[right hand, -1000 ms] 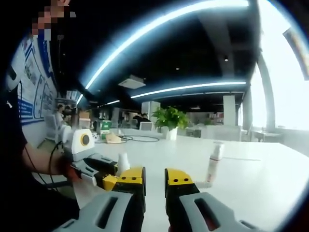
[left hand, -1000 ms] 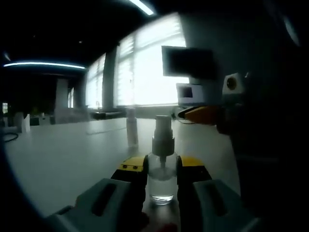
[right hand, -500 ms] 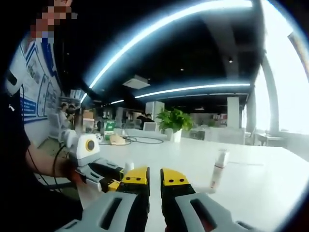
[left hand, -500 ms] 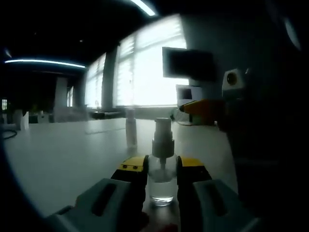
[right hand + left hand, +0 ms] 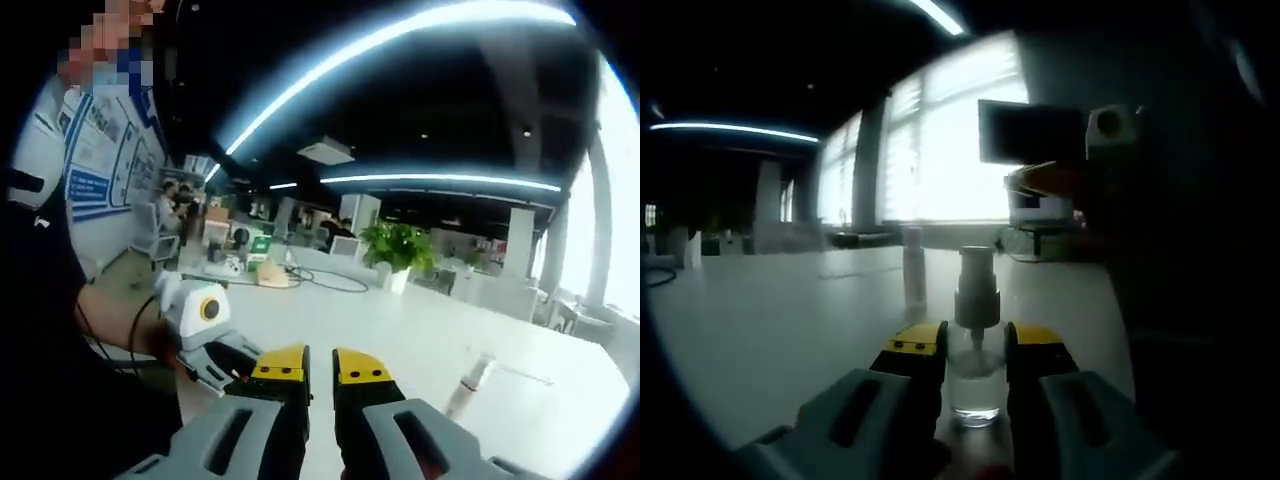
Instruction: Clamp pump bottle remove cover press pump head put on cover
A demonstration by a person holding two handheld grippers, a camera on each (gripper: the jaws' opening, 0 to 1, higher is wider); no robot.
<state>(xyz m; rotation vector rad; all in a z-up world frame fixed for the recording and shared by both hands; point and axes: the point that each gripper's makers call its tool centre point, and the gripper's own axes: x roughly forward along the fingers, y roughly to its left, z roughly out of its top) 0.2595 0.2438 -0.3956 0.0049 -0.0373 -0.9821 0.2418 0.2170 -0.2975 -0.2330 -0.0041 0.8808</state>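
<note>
A small clear pump bottle point(image 5: 975, 372) with a white pump head point(image 5: 977, 285) stands on the white table point(image 5: 780, 330). My left gripper point(image 5: 975, 350) is shut on its body, a yellow-tipped jaw on each side. My right gripper point(image 5: 1035, 180) hangs in the air above and to the right of the pump head, apart from it. In the right gripper view, my right gripper point(image 5: 320, 365) has its jaws almost together with nothing visible between them. The left gripper point(image 5: 225, 360) lies low to its left, held by a hand; the bottle is hidden there.
A second slim white bottle point(image 5: 912, 265) point(image 5: 468, 385) stands alone farther out on the table. Bright windows and a dark monitor point(image 5: 1030, 130) lie behind. A potted plant point(image 5: 400, 250), cables and seated people are at the table's far end.
My right gripper's jaws have drawn together, and it has risen higher above the pump head. The left gripper holds the bottle as before.
</note>
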